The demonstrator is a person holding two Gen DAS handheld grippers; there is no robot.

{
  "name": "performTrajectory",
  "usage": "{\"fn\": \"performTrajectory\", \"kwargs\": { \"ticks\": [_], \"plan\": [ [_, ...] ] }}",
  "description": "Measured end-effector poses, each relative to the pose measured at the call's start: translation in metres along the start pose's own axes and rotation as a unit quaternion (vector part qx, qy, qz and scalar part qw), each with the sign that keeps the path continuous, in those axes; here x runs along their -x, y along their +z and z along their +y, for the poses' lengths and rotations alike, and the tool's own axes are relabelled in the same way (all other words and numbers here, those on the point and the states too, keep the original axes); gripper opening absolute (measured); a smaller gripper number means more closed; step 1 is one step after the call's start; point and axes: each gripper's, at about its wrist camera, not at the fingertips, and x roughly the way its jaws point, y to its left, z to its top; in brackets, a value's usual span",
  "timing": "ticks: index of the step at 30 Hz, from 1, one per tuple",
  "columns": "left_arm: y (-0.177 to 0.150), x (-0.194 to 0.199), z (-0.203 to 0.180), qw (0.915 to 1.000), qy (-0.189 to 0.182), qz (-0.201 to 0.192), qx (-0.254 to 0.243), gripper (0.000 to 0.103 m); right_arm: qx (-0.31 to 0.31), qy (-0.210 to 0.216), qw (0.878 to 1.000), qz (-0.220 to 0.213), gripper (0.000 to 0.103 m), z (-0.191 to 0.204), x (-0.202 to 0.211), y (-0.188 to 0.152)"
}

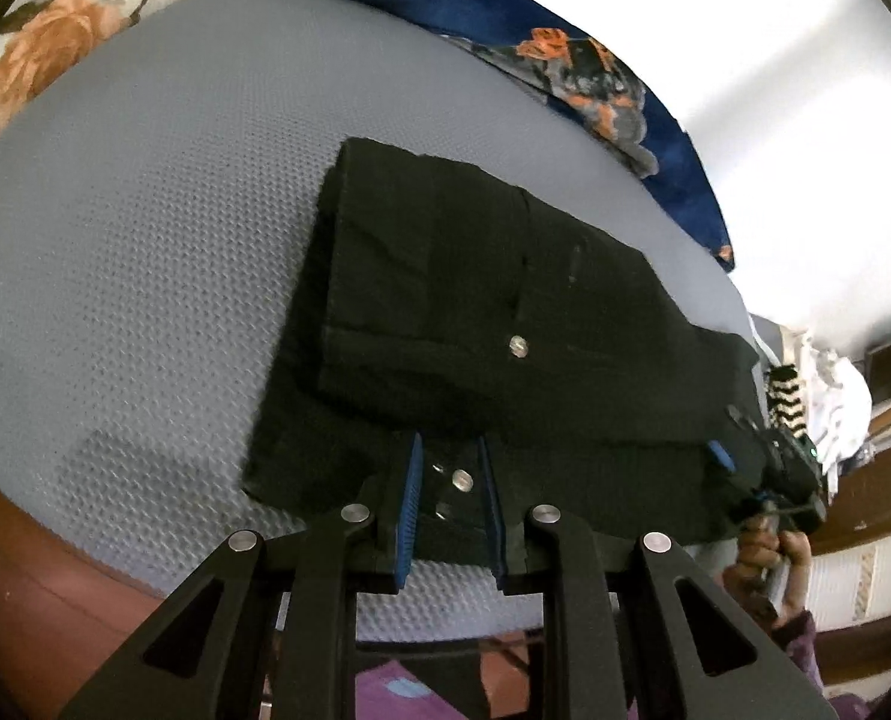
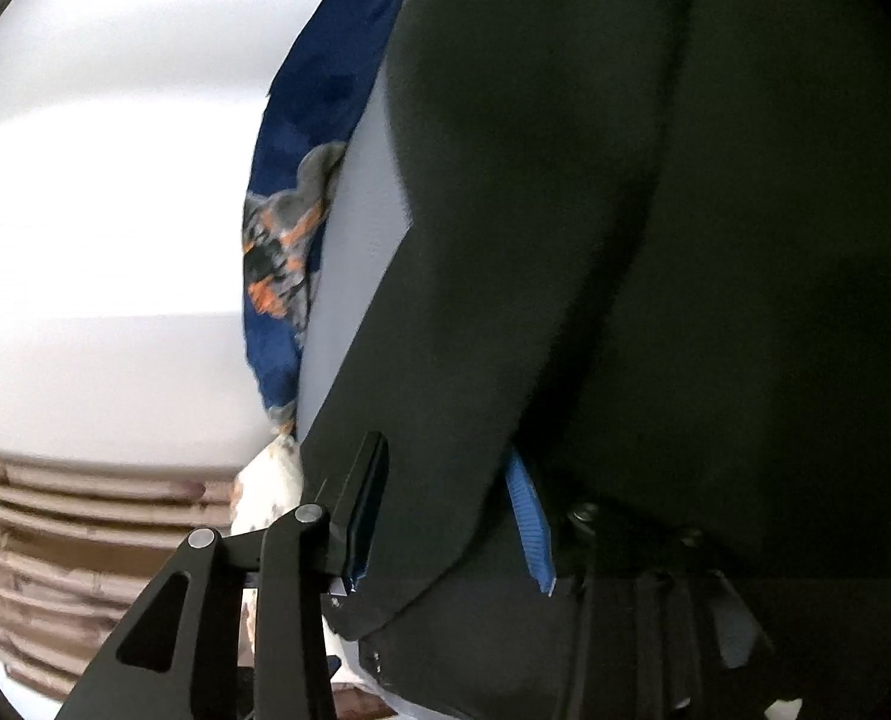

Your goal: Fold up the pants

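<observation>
Black pants [image 1: 475,312] lie folded on a grey textured mattress [image 1: 145,240]; a metal button shows on the top layer. My left gripper [image 1: 452,483] is at the near edge of the pants, its blue-padded fingers either side of the waistband with a gap between them. My right gripper [image 1: 739,462] is at the right end of the pants in the left wrist view. In the right wrist view the pants [image 2: 625,240] fill the frame, and the right gripper [image 2: 445,480] has black fabric between its fingers, which stand apart.
A blue floral blanket [image 1: 595,72] lies along the far edge of the mattress, also in the right wrist view [image 2: 289,228]. A floral pillow [image 1: 55,30] sits far left. White clothes [image 1: 835,396] are piled at right. A white wall is behind.
</observation>
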Motion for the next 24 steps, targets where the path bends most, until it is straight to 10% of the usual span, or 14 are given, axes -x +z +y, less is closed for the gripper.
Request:
{"fn": "performTrajectory", "kwargs": {
  "ticks": [2,24],
  "plan": [
    [-0.008,0.0,-0.009,0.9999,-0.002,0.003,-0.012,0.021,0.017,-0.015,1.0,0.006,0.008,0.004,-0.005,-0.001],
    [-0.019,-0.039,0.007,0.9903,-0.055,0.005,0.127,0.031,0.008,0.053,0.999,0.005,0.006,0.036,0.054,-0.039]
  ]
}}
